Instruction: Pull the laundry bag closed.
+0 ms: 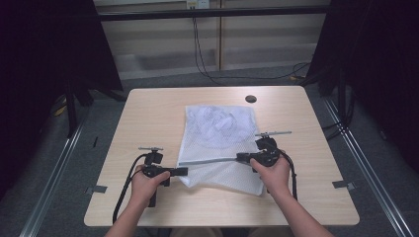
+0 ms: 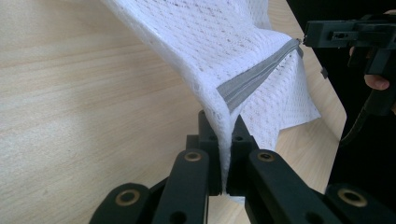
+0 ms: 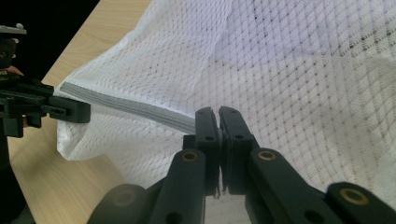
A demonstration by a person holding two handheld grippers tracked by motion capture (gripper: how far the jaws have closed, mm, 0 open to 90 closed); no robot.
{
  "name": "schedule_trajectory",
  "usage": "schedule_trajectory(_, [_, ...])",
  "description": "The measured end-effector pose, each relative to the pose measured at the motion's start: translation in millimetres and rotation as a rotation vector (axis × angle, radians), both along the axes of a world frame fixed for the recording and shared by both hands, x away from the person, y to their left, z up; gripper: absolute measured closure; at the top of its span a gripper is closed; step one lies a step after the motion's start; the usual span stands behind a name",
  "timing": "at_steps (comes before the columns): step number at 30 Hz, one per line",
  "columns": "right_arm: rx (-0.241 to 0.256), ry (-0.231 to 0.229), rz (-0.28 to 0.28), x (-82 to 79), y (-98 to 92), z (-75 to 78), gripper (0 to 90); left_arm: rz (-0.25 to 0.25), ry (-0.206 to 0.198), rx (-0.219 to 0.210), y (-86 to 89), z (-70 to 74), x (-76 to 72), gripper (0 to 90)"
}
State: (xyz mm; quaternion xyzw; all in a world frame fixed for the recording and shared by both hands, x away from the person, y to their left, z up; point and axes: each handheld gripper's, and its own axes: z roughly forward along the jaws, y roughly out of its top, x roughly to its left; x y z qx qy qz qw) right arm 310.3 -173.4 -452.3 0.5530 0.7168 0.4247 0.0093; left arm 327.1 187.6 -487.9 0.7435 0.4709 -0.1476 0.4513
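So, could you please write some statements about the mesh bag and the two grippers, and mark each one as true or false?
1. The left gripper is shut on the white mesh bag. True.
2. The bag's grey zipper strip runs between the two grippers. True.
3. The right gripper hangs open above the bag. False: its jaws are shut at the end of the zipper strip.
4. The mesh bag lies on the floor beside the table. False: it lies on the table.
5. A dark round hole sits in the tabletop beyond the bag. True.
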Motion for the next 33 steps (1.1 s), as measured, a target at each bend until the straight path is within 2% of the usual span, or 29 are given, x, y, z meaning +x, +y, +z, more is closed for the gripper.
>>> schedule_trajectory(33, [-0.01, 0.005, -0.017, -2.8, -9.8, -1.7, 87.1, 0.006, 0.006, 0.002, 1.6, 0.3, -0.6, 88.7])
